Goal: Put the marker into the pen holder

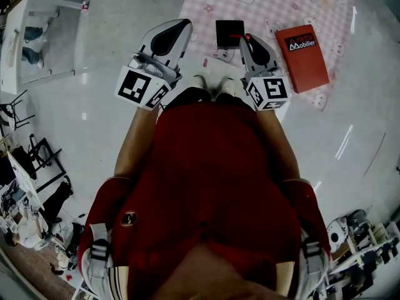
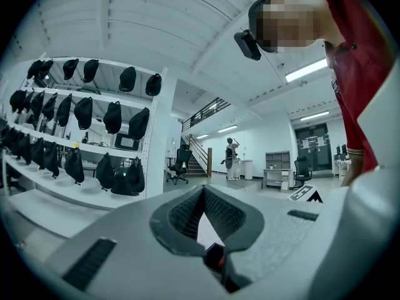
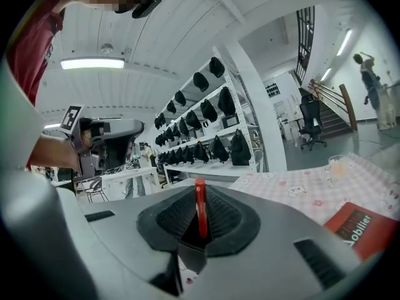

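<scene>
Pink checked cloth (image 1: 275, 5) carries the black pen holder (image 1: 229, 33) near its near edge. The right tool (image 1: 245, 38) pinches the red marker (image 3: 200, 208) beside it, seemingly ready to insert. The left tool (image 1: 180, 25) is closed, empty and held aside.

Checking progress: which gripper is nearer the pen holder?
Right. The right gripper, holding the marker, is at the right edge of the pen holder; the left gripper stands apart to its left.
</scene>
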Available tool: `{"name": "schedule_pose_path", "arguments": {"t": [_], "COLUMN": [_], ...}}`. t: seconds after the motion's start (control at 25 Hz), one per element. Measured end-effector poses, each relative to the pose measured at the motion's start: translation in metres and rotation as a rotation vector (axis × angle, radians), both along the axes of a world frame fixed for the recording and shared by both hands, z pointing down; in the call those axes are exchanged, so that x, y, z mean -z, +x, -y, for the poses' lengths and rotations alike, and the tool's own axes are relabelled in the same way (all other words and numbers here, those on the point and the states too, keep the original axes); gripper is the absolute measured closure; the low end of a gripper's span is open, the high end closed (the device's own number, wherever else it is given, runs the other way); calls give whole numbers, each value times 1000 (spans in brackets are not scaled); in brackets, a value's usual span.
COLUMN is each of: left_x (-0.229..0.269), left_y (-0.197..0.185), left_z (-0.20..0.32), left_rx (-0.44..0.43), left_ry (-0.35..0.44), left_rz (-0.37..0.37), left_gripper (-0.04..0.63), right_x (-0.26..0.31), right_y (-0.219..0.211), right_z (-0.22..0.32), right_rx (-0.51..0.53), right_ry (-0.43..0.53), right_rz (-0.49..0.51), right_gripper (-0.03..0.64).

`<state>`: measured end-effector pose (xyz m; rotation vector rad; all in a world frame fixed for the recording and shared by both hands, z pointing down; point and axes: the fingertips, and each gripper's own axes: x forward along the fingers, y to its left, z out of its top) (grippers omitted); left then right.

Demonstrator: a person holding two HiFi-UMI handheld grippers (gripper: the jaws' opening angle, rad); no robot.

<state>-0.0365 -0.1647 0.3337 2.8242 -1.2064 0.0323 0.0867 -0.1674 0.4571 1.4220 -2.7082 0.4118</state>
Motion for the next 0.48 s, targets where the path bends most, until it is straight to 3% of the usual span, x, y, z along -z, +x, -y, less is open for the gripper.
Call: {"name": "schedule_pose_path", "arguments": {"t": [0.48], "left_x": [-7], "left_y": [-17], "left_z": [13], "left_rx": [-46], "left_ry": [-8], "left_rz": [-15], "left_gripper": [589], "right_x": [-29], "right_y": [-15], "right_z": [7], "right_rx": [-49], "right_ry": [-43], "right_rz": [-75], "right_gripper": [574]}}
